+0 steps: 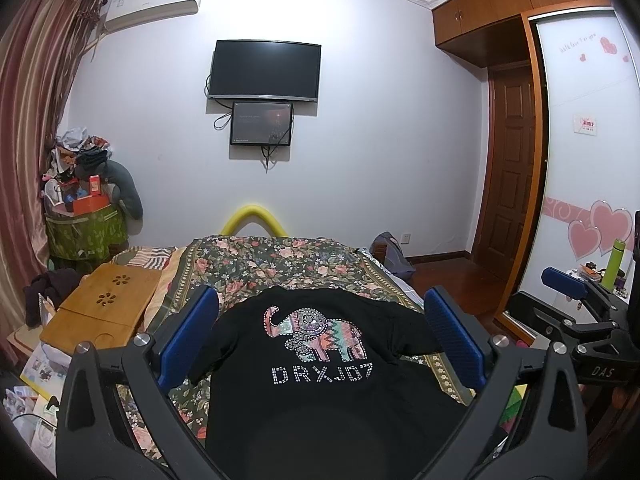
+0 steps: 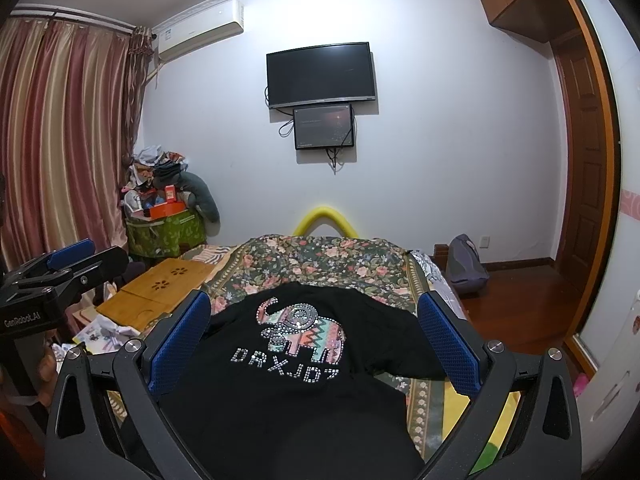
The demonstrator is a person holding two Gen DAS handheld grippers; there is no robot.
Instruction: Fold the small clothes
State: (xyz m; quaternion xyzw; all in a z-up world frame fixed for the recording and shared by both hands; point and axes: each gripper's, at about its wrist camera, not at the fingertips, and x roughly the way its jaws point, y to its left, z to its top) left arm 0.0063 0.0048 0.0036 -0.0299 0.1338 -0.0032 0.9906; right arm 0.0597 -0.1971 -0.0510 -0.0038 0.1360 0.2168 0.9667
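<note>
Floral bedspread [image 1: 280,264] carries a black elephant T-shirt [image 1: 320,360] lying flat and unfolded, left gripper [image 1: 320,332] and right gripper [image 2: 314,332] fingers spread, so folding looks unstarted.

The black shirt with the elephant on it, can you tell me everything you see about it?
The black shirt looks like soft knit fabric and lies spread out, front up, on the flowery bedspread. Its chest shows a sparkly studded elephant in pink, teal and white above the letters DRXJD7. Short sleeves stick out to both sides, a bit rumpled. The left gripper and right gripper are open with nothing between their fingers.
</note>
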